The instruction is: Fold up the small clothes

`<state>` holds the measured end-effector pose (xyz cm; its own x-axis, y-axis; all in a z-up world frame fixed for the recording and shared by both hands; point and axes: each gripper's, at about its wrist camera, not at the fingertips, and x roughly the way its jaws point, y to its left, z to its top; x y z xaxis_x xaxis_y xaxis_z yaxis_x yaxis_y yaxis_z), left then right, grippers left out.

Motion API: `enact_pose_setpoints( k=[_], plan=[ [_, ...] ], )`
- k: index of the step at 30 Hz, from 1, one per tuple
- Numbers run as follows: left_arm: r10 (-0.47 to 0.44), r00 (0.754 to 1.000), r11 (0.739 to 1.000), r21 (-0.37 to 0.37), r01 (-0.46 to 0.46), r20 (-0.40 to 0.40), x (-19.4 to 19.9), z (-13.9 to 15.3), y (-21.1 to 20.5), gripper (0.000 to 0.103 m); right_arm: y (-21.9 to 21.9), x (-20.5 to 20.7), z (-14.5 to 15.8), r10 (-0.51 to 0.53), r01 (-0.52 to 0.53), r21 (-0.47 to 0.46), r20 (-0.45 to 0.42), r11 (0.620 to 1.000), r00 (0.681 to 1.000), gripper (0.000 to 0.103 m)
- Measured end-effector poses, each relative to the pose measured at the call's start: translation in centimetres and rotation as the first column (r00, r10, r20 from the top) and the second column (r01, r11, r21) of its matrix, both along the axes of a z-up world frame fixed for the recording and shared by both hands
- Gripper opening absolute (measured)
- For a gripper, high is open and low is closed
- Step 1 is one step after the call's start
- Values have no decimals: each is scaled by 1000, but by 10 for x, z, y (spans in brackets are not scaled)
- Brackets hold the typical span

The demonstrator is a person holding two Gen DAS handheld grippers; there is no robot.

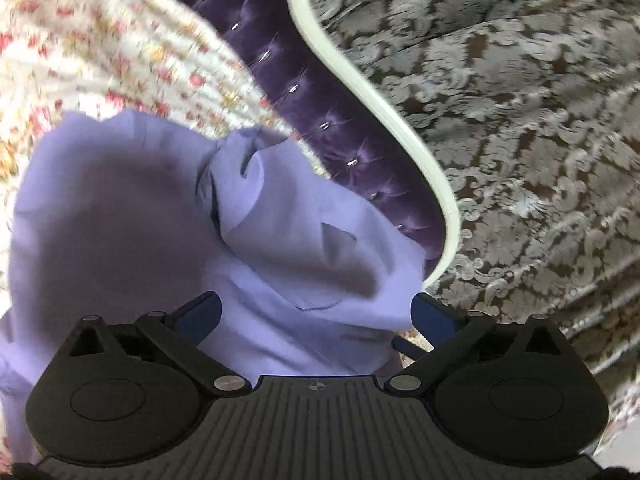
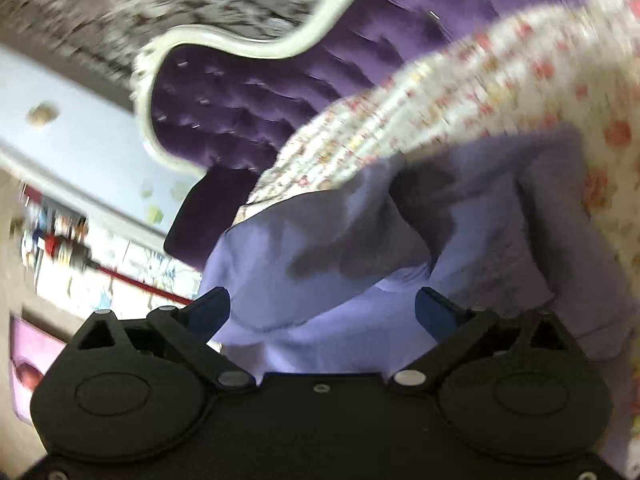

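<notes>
The lilac garment (image 1: 132,208) lies rumpled on the flowered bedsheet (image 1: 100,40), close to the purple tufted headboard (image 1: 280,52) with its white curved frame (image 1: 360,80); patterned wallpaper (image 1: 520,120) fills the rest of the left wrist view. Both tools hover low over the cloth. The left gripper (image 1: 316,312) has its fingers (image 1: 200,312) spread wide and released, with cloth showing between them but nothing pinched. The right gripper (image 2: 324,308) is the same: its fingers (image 2: 436,312) stand fully apart over a puckered fold of the garment (image 2: 320,248), with no pad pressing on it. Both views are smeared, so the exact edges and seams of the cloth are hard to read. The step in hand looks like picking fresh hold points to straighten or fold the piece. To do that well, each tool should aim at a true edge or corner rather than the bunched middle, come down until the lower finger slides under a single layer, and close only then. The two grips ought to sit on matching sides so the cloth pulls taut and flat. Grabbing the sheet along with the garment is the main risk, since the fabric lies straight on it.
</notes>
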<state>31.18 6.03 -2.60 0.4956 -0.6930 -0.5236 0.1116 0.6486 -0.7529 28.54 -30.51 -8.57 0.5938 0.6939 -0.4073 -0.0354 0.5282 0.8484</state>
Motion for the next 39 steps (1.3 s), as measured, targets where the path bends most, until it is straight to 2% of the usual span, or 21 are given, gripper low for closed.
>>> enact_pose_setpoints(
  k=[4,9,13,14,15,16,17,18,19,21,23,25,26,28,29,30,34,35,36,37,39],
  plan=[
    [6,998,1000,-30,-7,-56,14,-16,-8,103,2,13,-21,-19,27,81,-100,996,995,100],
    [29,997,998,-56,-34,-76,31,-22,-20,103,0,28,-37,-54,82,185,-151,979,987,100],
    [45,994,998,-45,-50,-104,42,-29,-28,98,4,37,-42,-42,83,213,-189,974,981,100],
    [38,991,998,-47,-45,-129,45,-32,-30,92,6,39,-42,-34,75,203,-199,976,979,92],
    [26,989,998,-57,-35,-148,46,-36,-32,70,7,39,-42,-36,74,185,-203,980,979,70],
    [16,987,998,-62,-27,-162,47,-40,-34,46,8,39,-41,-40,74,163,-204,984,978,59],
    [22,986,998,-53,-31,-166,46,-41,-35,31,10,40,-41,-45,77,145,-210,986,977,38],
    [33,988,999,-36,-39,-148,45,-40,-35,9,11,41,-39,-55,82,125,-206,989,977,20],
    [34,993,999,-6,-35,-113,43,-36,-37,9,12,43,-35,-56,74,97,-180,993,982,19],
    [18,999,1000,24,-17,-44,42,-24,-39,9,19,46,-13,-51,49,-30,-73,998,996,19],
    [25,999,999,26,-25,22,39,-9,-38,9,29,46,13,-22,34,-166,70,986,997,19],
    [18,992,997,69,-27,128,31,9,-39,9,39,38,37,31,39,-285,240,958,970,19],
    [3,980,994,106,-25,199,22,17,-40,9,42,32,45,67,41,-319,323,947,944,19],
    [-41,955,984,180,-13,295,1,21,-41,9,49,18,47,140,34,-383,417,923,898,19],
    [-60,953,979,205,-3,298,-10,15,-40,9,51,12,41,174,16,-409,422,913,890,19],
    [-76,959,976,219,14,274,-17,5,-40,9,51,8,31,197,-15,-417,398,909,896,19],
    [-106,984,962,265,65,143,-37,-45,-41,9,53,-5,-26,230,-144,-388,185,910,955,25],
    [-101,986,962,264,62,135,-42,-55,-38,9,51,-10,-36,224,-156,-362,155,919,962,34],
    [-87,986,969,242,50,145,-46,-60,-34,9,46,-14,-44,203,-152,-318,134,936,970,51],
    [-74,986,974,223,39,152,-48,-61,-31,9,41,-16,-47,176,-138,-269,123,953,977,57],
    [-70,986,976,216,36,154,-48,-58,-29,9,28,-14,-51,116,-102,-123,110,987,987,80]
  ],
)
